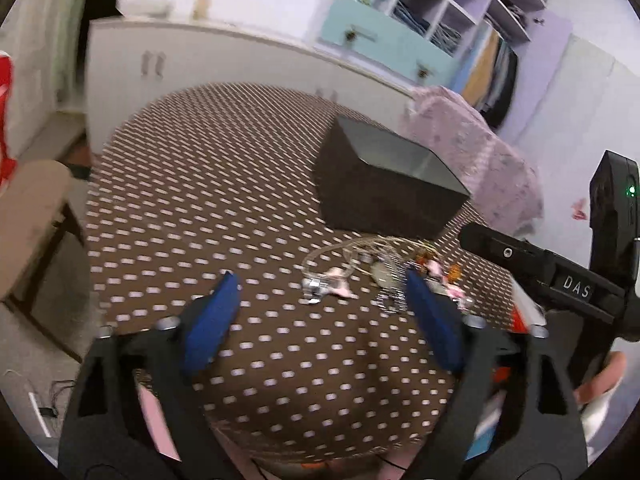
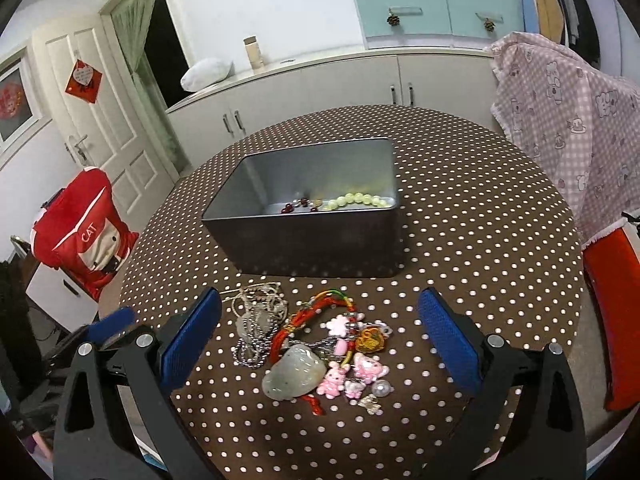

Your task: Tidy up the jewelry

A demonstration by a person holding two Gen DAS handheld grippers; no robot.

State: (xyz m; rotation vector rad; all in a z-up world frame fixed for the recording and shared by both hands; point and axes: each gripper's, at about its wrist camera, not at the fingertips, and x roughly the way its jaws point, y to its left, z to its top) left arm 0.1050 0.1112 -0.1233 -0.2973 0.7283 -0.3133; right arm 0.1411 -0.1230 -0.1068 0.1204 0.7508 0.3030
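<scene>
Colours on the round table

The brown tablecloth with white dots [image 2: 460, 184] carries a dark grey metal box [image 2: 312, 240]; inside are pale green beads [image 2: 360, 201]; in front lie a red braided cord [image 2: 304, 318], pink plastic charms [image 2: 352, 372] and a grey-green stone pendant [image 2: 294, 372].

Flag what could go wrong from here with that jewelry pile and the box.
1. The silver chains and red cord lie tangled with the charms; gripping one piece may drag others along.
2. The jade pendant is smooth and rounded, so it might slip from the open right tongs.
3. The left tongs approach the same pile; the two could collide.
</scene>
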